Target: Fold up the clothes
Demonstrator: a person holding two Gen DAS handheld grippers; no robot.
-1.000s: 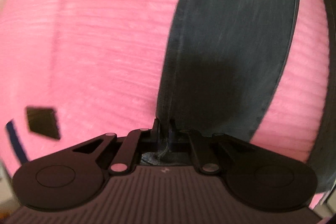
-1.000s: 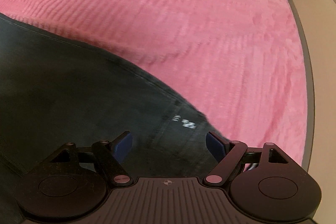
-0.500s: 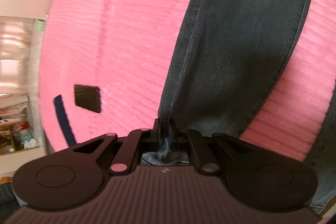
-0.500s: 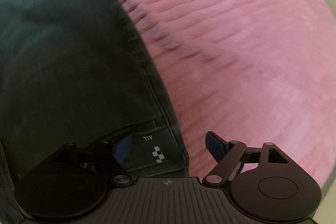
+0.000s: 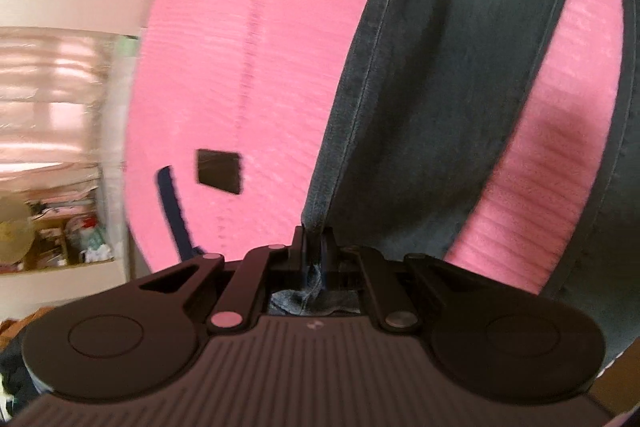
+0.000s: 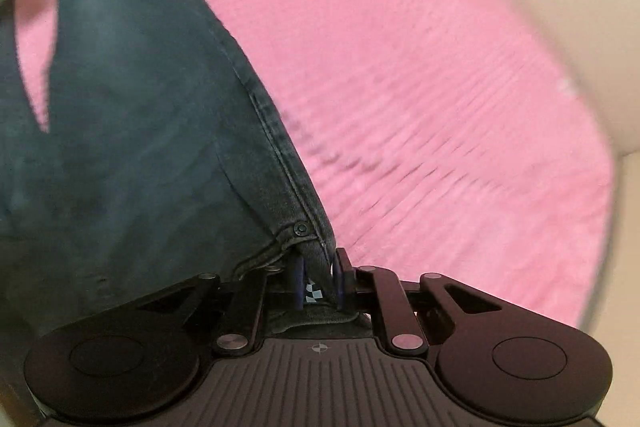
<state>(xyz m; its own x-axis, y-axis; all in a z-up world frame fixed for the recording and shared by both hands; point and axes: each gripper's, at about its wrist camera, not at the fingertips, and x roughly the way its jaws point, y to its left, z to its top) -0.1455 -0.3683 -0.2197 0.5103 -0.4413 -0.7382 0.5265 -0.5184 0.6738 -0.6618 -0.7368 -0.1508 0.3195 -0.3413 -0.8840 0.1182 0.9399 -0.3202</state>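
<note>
Plainly, the dark jeans [image 5: 440,87] hang stretched over a pink ribbed blanket [image 5: 248,67], gripped at two places. Seen from the left wrist, one trouser leg runs up and away from the left gripper [image 5: 314,247], whose jaws are clenched tight on a bunched fold of denim at the hem end; a second strip of the same cloth falls along the right edge of that view, with pink showing between the two. From the right wrist, the right gripper [image 6: 318,277] has just been closing its jaws, and the blue pads [image 6: 298,279] now pinch the waistband corner beside a dark rivet [image 6: 300,228], a small checkered label showing between them. The denim slopes off to the upper left there, with a wedge of blanket visible between the legs. On the blanket, in the left view, lie a small dark square patch [image 5: 219,171] and a navy strip [image 5: 172,211] near its edge. Beyond that edge stand pale walls and a cluttered shelf [image 5: 52,227], blurred.
</note>
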